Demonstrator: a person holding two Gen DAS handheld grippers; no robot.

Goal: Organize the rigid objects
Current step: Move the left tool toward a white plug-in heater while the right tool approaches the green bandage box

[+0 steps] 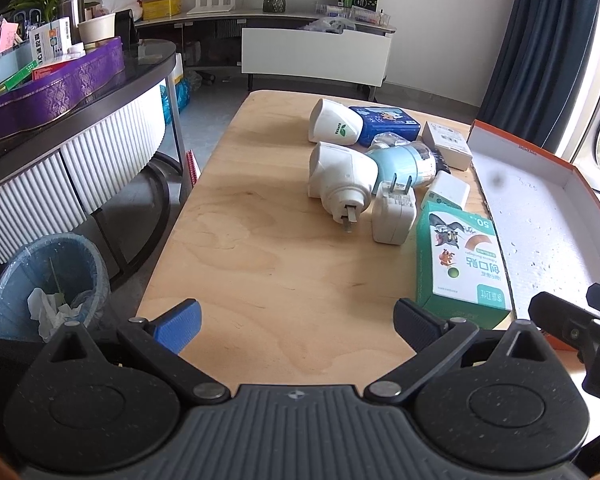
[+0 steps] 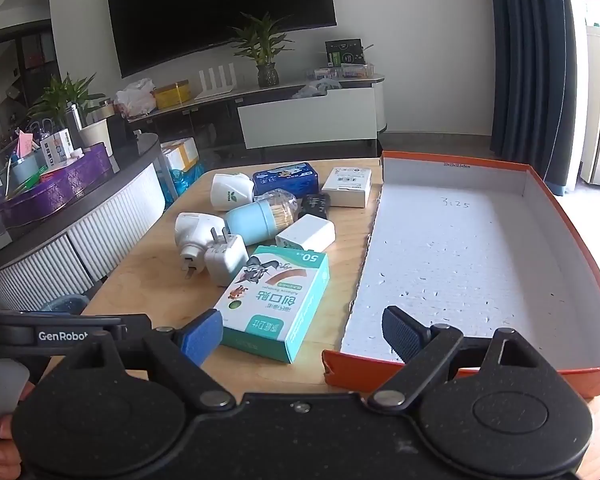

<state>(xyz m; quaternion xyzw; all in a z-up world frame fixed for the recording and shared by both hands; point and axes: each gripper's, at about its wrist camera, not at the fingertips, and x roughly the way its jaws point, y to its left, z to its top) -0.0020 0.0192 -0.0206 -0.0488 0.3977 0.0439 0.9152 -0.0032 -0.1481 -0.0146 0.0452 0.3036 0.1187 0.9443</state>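
Rigid objects bunched mid wooden table [image 1: 260, 280], just left of orange box [image 2: 572, 248] with bare white floor, likely the bin for them
Green bandage carton [image 2: 276, 300] nearest, flat, long edge close beside box wall; probably first pick
Behind it: white charger [image 2: 226, 260] prongs up, touching white plug-in heater [image 1: 340, 176]; blue toothpick jar [image 2: 252, 218] on side; blue tin [image 2: 286, 178] at back
Left gripper [image 1: 296, 320] spread wide, nothing between pads, over bare wood
Right gripper [image 2: 300, 332] spread wide, empty, straddling box's near corner
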